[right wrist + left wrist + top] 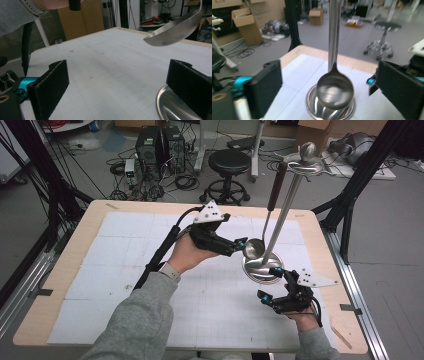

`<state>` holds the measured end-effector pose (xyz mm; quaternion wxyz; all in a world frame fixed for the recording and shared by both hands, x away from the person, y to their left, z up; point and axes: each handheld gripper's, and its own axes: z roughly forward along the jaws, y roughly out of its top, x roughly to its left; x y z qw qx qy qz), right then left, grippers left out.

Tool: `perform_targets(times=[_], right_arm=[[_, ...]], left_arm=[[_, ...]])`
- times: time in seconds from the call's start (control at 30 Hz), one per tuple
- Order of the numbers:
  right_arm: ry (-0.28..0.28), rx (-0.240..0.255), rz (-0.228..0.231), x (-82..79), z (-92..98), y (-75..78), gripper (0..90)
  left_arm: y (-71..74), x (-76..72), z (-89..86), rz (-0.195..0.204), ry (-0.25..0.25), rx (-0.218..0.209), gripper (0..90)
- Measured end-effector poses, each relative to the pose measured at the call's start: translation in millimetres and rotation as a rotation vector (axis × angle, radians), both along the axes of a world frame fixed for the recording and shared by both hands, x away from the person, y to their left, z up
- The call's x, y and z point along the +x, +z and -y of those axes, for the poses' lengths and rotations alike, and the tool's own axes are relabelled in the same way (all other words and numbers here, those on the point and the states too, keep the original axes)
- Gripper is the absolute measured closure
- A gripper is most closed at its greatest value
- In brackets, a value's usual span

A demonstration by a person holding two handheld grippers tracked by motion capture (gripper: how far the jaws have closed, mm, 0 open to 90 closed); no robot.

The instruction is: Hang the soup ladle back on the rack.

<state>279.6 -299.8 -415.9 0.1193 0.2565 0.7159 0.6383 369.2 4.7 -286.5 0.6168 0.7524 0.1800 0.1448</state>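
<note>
Cables and a stool clutter the floor behind our table (75,265), where a stand (263,269) holds a ladle (254,249) hanging just above its base. Our left gripper (239,245), jaws apart, sits beside the bowl with nothing clamped; our right gripper (270,282), also apart, waits near the base. We judge the ladle hung, so next we back the left away without knocking it.

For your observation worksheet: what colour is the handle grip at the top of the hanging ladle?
Dark reddish-brown. The ladle grip shows best in the high view.
</note>
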Motion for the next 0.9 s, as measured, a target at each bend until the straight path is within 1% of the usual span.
perform_targets(times=[0.03,0.07,0.13,0.17,0.23,0.27,0.3,0.33,0.37,0.4,0.43,0.5,0.53,0.67,0.7,0.77,0.83,0.9], right_arm=[[0.001,-0.003,0.003,0.0,0.1,0.0,3.5],[0.001,-0.002,0.004,0.0,-0.1,-0.1,3.5],[0.002,-0.003,0.001,-0.2,-0.3,0.0,3.5],[0.002,-0.003,0.001,-0.2,-0.3,0.0,3.5],[0.001,-0.005,0.004,0.0,0.0,-0.1,3.5],[0.0,-0.005,0.001,0.0,0.1,-0.1,3.5],[0.0,-0.005,0.001,0.0,0.1,-0.1,3.5],[0.0,-0.008,0.0,0.2,-0.1,-0.3,3.5],[0.0,-0.008,0.0,0.2,-0.1,-0.3,3.5],[-0.001,-0.006,-0.005,-0.1,-0.8,-0.3,3.5],[-0.001,-0.006,-0.005,-0.1,-0.8,-0.3,3.5],[-0.003,-0.007,-0.005,-0.1,-0.9,-0.4,3.5],[-0.004,-0.007,-0.006,-0.1,-0.9,-0.4,3.5],[-0.002,-0.01,-0.007,-0.1,-1.0,-0.6,3.5],[-0.002,-0.012,-0.006,0.0,-0.9,-0.7,3.5],[-0.002,-0.013,-0.005,-0.2,-0.9,-0.6,3.5],[-0.003,-0.013,-0.002,-0.1,-0.8,-0.5,3.5],[-0.004,-0.012,-0.003,-0.1,-0.8,-0.5,3.5]], left_arm=[[0.0,0.0,0.0,0.0,0.0,0.0,4.8],[-0.3,-2.4,-6.2,0.014,-0.004,-0.008,1.7],[-3.0,-5.5,-11.8,0.012,-0.002,-0.014,1.7],[-3.0,-5.5,-11.8,0.012,-0.002,-0.014,1.7],[-8.6,-9.2,-16.8,0.019,0.007,-0.014,1.7],[-15.5,-12.0,-22.4,0.016,0.011,-0.002,1.7],[-15.5,-12.0,-22.4,0.016,0.011,-0.002,1.7],[-22.6,-14.6,-28.4,0.021,0.02,-0.005,1.7],[-22.6,-14.6,-28.4,0.021,0.02,-0.005,1.7],[-28.6,-15.7,-34.5,0.012,0.027,-0.012,1.7],[-28.6,-15.7,-34.5,0.012,0.027,-0.012,1.7],[-33.4,-16.3,-40.4,-0.003,0.025,-0.016,1.7],[-36.8,-17.7,-46.3,0.005,0.029,-0.018,1.7],[-39.7,-20.5,-56.7,0.008,0.043,-0.023,1.7],[-39.7,-20.5,-56.7,0.008,0.043,-0.023,1.7],[-40.3,-23.2,-64.3,0.01,0.052,-0.038,1.7],[-41.7,-25.7,-69.2,0.009,0.052,-0.043,1.8],[-42.9,-26.8,-71.4,0.006,0.053,-0.038,1.8]])
